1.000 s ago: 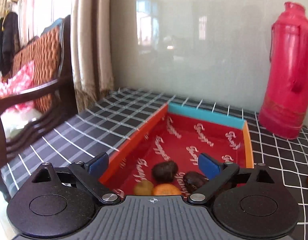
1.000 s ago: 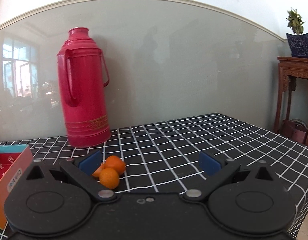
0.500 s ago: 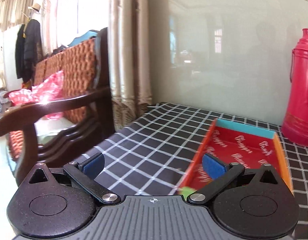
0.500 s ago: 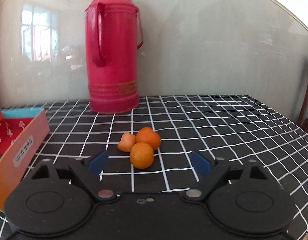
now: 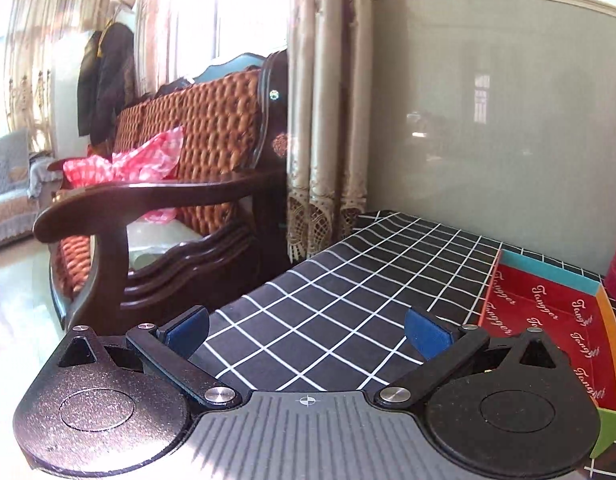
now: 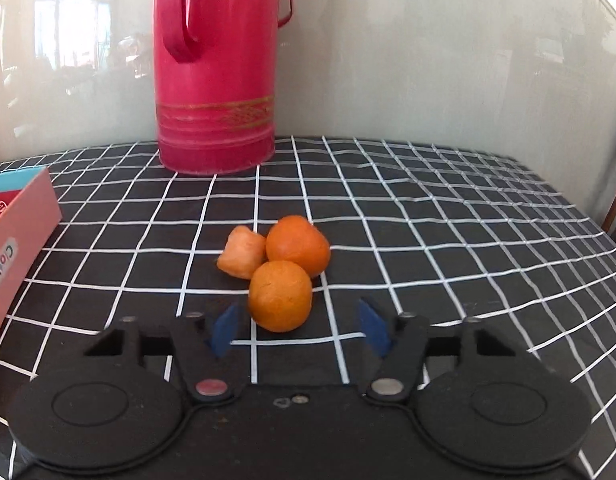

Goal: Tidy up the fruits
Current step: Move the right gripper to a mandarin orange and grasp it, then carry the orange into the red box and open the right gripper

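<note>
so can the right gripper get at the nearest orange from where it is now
Probably yes. The right gripper is open, and the nearest orange sits on the tablecloth just ahead of its fingertips, roughly centred. Nothing lies between. The two fruits behind touch it and might get nudged.

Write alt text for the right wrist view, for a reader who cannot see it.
The open right tool hovers just short of the nearest round orange fruit, one of three orange pieces clustered on a black, white-gridded tablecloth. A tall red thermos flask stands behind them, and a red cardboard box sits at the left edge.
</note>
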The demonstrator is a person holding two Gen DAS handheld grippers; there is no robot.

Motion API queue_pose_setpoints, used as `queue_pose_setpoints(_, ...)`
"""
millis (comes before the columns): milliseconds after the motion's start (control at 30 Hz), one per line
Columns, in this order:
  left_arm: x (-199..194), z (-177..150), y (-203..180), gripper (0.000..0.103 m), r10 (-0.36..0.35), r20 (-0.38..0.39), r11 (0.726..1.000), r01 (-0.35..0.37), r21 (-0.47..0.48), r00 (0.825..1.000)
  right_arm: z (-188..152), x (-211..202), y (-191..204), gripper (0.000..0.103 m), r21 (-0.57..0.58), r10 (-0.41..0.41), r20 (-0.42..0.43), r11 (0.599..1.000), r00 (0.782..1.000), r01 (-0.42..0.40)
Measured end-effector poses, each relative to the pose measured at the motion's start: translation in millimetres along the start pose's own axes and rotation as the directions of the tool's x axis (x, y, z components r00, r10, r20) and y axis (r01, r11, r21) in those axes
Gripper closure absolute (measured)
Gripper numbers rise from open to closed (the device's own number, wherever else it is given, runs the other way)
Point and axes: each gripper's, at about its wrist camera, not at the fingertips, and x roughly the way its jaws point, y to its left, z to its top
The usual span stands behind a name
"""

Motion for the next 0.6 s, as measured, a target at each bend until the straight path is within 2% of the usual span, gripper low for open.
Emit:
queue_pose_setpoints(100,3,-2,6,0.0,0.003,-0.019,1.0,-0.003,-0.025,1.0,-1,-1,6,0.075,-0.026,0.009,0.012,1.0,1.0,-0.009)
queue_pose_setpoints(133,3,-3,7,0.0,0.007,-0.021,1.0,-0.007,-0.029,1.0,-2,-1,8,0.077,-0.037,0.004,0.015,0.999,1.0,-0.003)
queue_pose_setpoints(333,6,-6,11,0.0,0.018,-0.039,0.999,-0.02,-0.039,0.999,-4,-9,12,0.078,-0.035,0.031,0.026,0.999,0.999,-0.03)
queue_pose_setpoints(600,7,-6,13,0.0,0.033,-0.045,0.998,-0.035,-0.044,0.998,-7,-30,41,0.078,-0.125,0.103,0.096,0.988,0.99,-0.091)
